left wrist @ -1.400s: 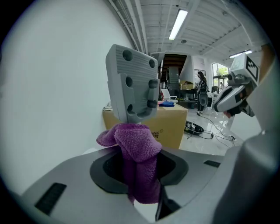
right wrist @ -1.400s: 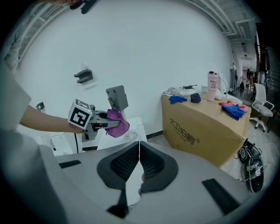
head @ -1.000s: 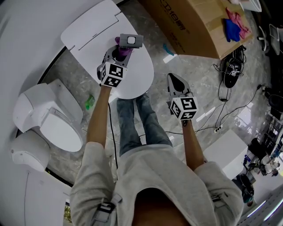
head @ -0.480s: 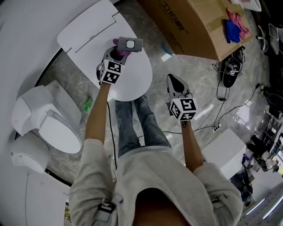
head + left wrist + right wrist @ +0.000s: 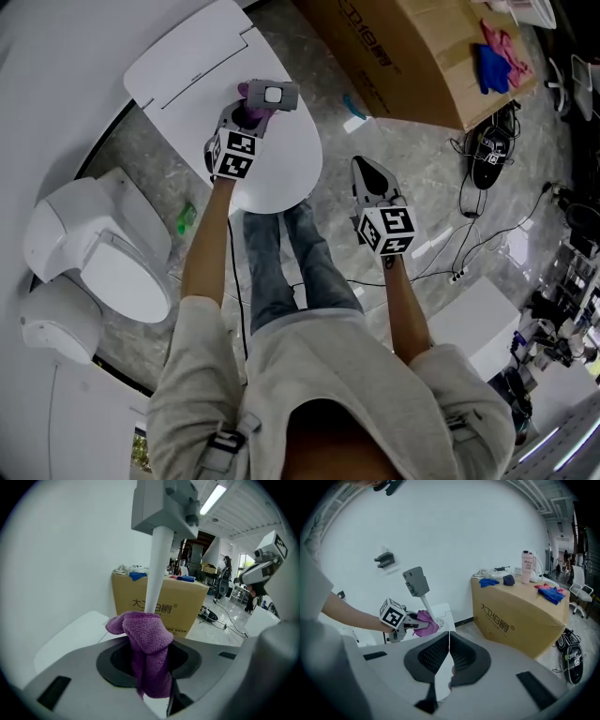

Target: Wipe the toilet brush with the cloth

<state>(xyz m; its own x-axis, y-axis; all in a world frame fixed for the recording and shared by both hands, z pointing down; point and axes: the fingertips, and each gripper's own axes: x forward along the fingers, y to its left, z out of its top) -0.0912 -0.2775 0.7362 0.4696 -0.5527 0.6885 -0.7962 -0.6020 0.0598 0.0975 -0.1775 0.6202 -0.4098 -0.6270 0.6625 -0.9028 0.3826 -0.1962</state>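
Gripping the purple cloth, the left gripper holds it against the toilet brush shaft, far left. The right gripper is closed and empty, well apart. The cloth looks soft and limp; the shaft looks stiff and smooth, probably slippery. Wrap it mid-shaft.

Bright, even light; fisheye-warped edges

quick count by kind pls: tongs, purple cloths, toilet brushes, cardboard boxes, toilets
tongs: 2 (left tongs, right tongs)
purple cloth: 1
toilet brush: 1
cardboard box: 1
toilet: 1
total: 6
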